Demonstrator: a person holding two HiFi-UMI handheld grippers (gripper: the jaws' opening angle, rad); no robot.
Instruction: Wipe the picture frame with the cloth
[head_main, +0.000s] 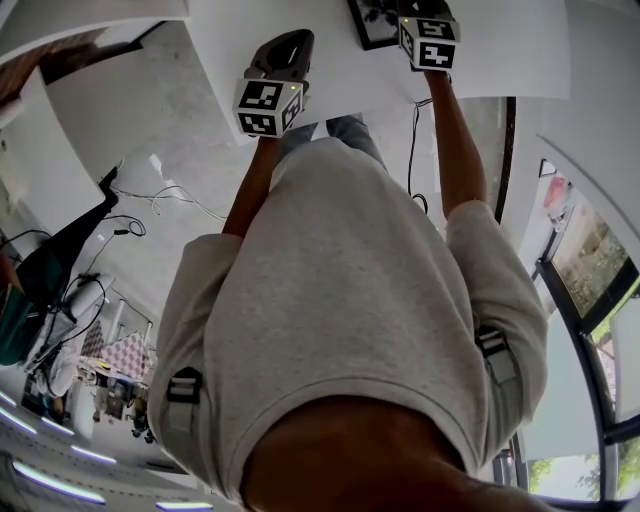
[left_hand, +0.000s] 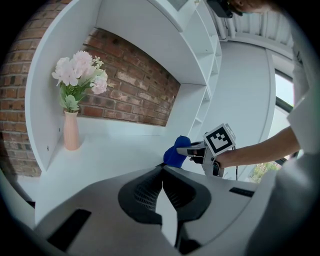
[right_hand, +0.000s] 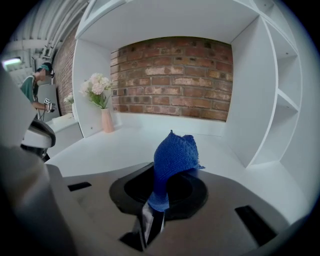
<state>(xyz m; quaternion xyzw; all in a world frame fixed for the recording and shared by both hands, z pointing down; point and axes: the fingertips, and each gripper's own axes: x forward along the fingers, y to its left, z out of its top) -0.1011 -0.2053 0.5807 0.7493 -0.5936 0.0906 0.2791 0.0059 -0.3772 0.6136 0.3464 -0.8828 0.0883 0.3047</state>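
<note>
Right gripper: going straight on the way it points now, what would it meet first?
Probably the brick wall at the back. The right gripper, shut on the blue cloth, points across the white counter, with the vase off left; depth is unclear.

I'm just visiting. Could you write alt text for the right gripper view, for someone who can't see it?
A hand-held gripper pinches a blue cloth that sticks up before a white alcove with a brick back wall. A pink vase of pale flowers stands at its left.
</note>
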